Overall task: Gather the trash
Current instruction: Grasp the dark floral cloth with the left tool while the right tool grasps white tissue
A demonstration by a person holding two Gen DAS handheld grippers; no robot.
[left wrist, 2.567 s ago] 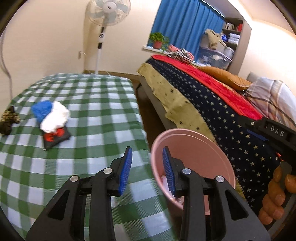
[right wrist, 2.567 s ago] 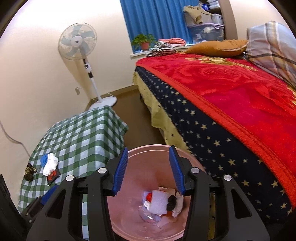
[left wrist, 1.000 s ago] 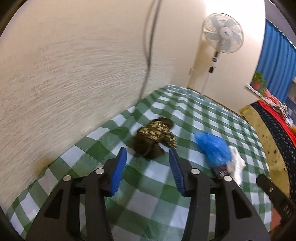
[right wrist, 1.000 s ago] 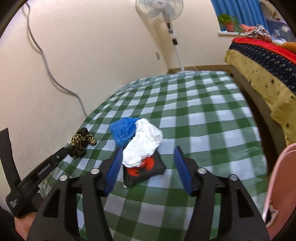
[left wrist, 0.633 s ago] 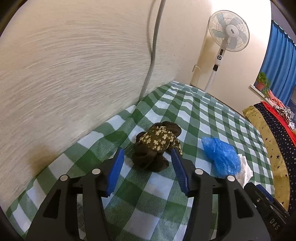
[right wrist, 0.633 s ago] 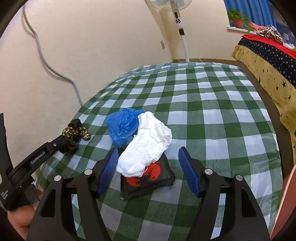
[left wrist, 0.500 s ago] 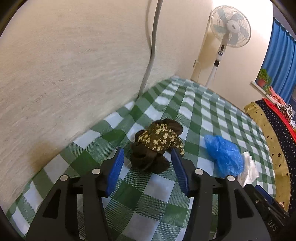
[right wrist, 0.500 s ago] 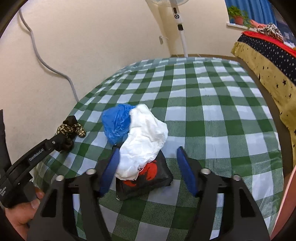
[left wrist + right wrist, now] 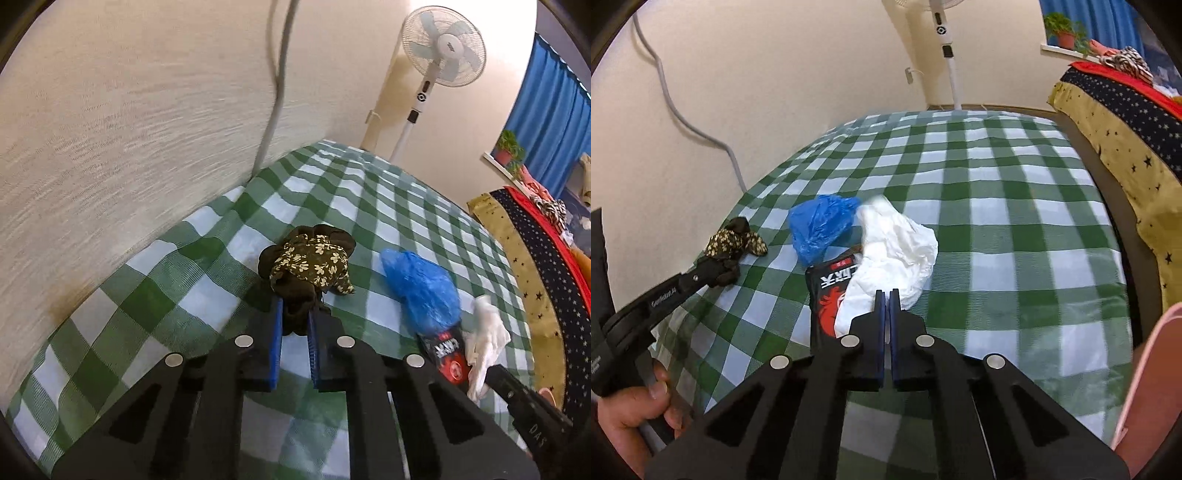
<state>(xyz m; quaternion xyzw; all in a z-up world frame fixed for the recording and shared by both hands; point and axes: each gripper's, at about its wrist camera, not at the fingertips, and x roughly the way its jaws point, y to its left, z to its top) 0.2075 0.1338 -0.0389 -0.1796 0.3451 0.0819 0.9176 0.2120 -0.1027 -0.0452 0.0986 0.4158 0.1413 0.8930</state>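
On the green checked tablecloth (image 9: 207, 295) lies a dark floral cloth wad (image 9: 310, 258). My left gripper (image 9: 295, 314) is shut on its near end. That wad also shows in the right wrist view (image 9: 735, 240). My right gripper (image 9: 886, 295) is shut on the near edge of a crumpled white tissue (image 9: 897, 243). The tissue lies over a black and red snack wrapper (image 9: 829, 291), beside a blue plastic bag (image 9: 820, 221). The bag (image 9: 424, 291), wrapper (image 9: 445, 350) and tissue (image 9: 485, 332) also show in the left wrist view.
A pink bin rim (image 9: 1145, 369) shows at the right edge beside the table. A bed with a star-patterned cover (image 9: 1126, 110) stands to the right. A standing fan (image 9: 439, 40) and a wall cable (image 9: 277, 74) are behind the table.
Both grippers have closed: the left on the floral cloth wad, the right on the white tissue. Both moved slightly forward onto their objects.
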